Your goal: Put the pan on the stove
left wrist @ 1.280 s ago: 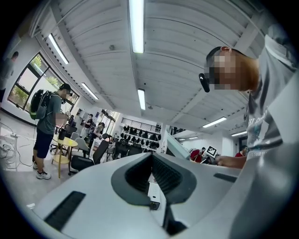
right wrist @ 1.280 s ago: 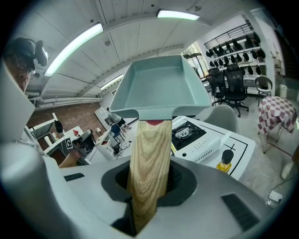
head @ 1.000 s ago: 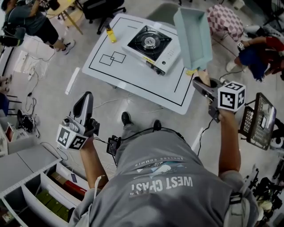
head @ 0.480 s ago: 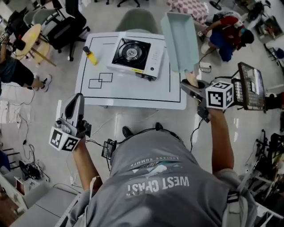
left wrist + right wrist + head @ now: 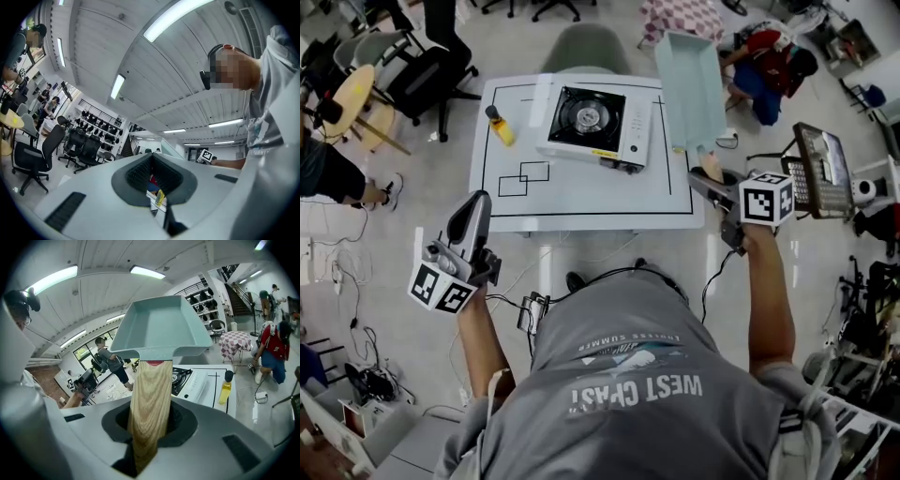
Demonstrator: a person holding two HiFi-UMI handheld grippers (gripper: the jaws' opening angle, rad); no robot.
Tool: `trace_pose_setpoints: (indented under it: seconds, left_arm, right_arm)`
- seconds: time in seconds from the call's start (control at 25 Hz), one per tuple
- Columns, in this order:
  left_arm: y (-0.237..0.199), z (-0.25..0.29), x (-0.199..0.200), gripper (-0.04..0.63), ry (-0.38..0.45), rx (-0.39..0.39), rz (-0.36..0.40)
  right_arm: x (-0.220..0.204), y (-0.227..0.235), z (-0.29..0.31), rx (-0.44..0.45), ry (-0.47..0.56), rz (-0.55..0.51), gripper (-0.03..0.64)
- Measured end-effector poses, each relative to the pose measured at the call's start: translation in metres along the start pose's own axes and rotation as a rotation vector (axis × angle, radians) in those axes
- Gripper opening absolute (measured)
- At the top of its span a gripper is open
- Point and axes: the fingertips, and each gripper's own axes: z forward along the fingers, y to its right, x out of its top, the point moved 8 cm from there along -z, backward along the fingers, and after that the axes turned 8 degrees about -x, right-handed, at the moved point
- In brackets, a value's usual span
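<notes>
Pan (image 5: 159, 326) in hand, not yet on stove. Right gripper (image 5: 149, 423) jaws are clamped on its wooden handle (image 5: 150, 390), so the pale teal body hangs in the air well out ahead of the jaws, hollow side up. Stove (image 5: 592, 117) sits on the white tabletop (image 5: 581, 192), ahead of the right jaws, off to their left and below the pan. A yellow bottle (image 5: 500, 126) stands farther left. Left gripper (image 5: 476, 208) jaws are together on nothing, held low, short of the tabletop edge.

My read on doing this well:
- I swing the right jaws left until the pan's base is over the burner (image 5: 586, 114).
- Weight sits far ahead of the jaws, so I grip firmly; smooth wood may twist.
- I level it before lowering and set it down flat and centred.
- I let go only once it rests.
</notes>
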Motion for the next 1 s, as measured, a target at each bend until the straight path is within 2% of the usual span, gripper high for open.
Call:
trace_pose_setpoints:
  seconds: [0.44, 0.72, 1.0]
  left_arm:
    - [-0.013, -0.006, -0.009, -0.002, -0.013, -0.011, -0.030]
    - [-0.030, 0.003, -0.011, -0.002, -0.020, 0.040, -0.029]
    - [-0.035, 0.015, -0.009, -0.002, -0.008, 0.112, -0.019]
  right_arm:
    - [0.011, 0.003, 0.036, 0.003, -0.048, -0.006, 0.075]
    - [0.027, 0.024, 0.073, 0.043, -0.083, 0.007, 0.075]
    - [0.047, 0.043, 0.105, 0.075, -0.140, -0.027, 0.075]
